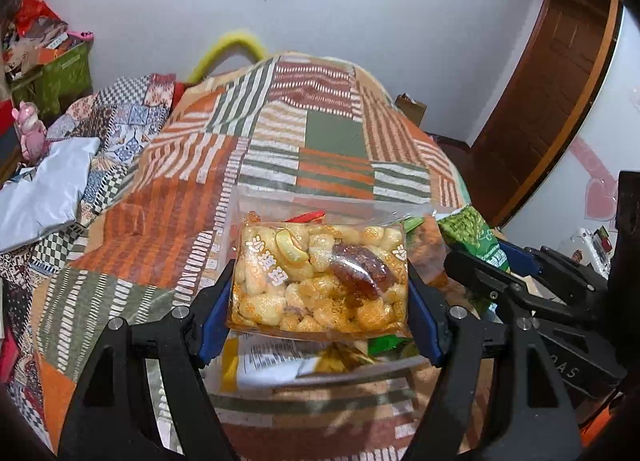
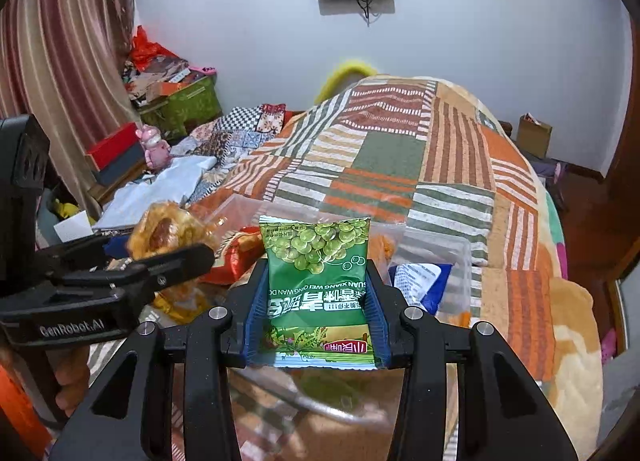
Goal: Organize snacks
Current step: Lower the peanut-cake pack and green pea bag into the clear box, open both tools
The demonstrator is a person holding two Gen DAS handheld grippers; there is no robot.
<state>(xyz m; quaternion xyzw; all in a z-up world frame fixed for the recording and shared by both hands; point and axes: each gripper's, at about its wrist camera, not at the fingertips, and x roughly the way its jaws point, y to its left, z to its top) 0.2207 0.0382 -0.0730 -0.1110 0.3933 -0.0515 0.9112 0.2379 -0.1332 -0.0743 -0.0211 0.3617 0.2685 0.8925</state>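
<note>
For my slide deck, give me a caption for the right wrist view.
Right gripper holds a green pea packet above a clear box on the quilt.

Left gripper (image 1: 318,289) and right gripper (image 2: 316,311), side by side, each clamp a packet.

The puffed-snack packet (image 1: 320,277) sits between the left tool's (image 1: 320,301) fingers, above a clear bin (image 1: 280,197) on the bed (image 1: 320,133). To its right, the right tool (image 2: 318,321) holds the pea packet (image 2: 318,273).
</note>
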